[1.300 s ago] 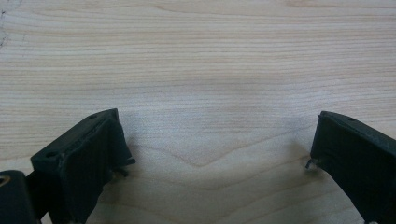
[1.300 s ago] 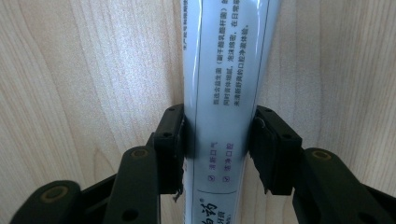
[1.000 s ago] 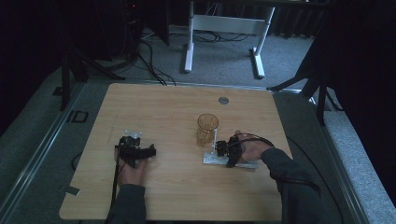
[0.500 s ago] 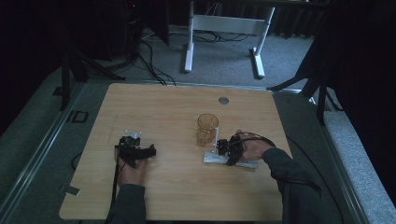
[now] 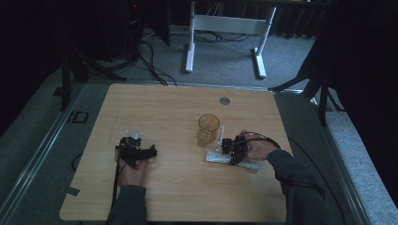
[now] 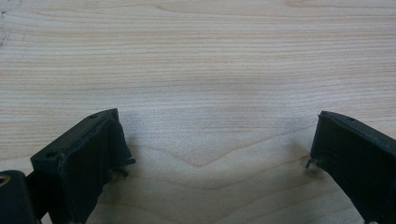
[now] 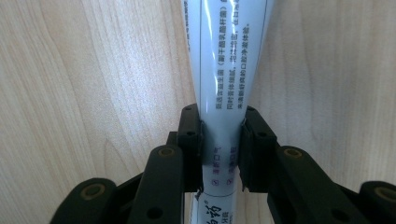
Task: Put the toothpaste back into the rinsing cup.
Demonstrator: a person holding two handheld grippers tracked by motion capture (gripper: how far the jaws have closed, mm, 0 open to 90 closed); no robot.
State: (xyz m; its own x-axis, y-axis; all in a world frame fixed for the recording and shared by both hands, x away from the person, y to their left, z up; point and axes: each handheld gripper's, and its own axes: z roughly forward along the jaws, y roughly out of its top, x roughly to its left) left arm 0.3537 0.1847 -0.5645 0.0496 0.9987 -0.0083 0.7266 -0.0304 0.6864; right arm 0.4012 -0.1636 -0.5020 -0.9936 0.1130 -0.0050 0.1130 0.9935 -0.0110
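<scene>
Toothpaste tube, smooth white plastic, tapers flat.

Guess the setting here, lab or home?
Probably a lab or recording studio: a bare wooden table on grey carpet, black curtains around it, loose cables and a white desk frame behind.

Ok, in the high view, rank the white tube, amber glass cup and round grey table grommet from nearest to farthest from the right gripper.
1. White tube: clamped in the right gripper, lying flat on the table.
2. Amber glass cup: upright, just beyond and left of that gripper.
3. Round grey grommet: near the table's far edge.
</scene>
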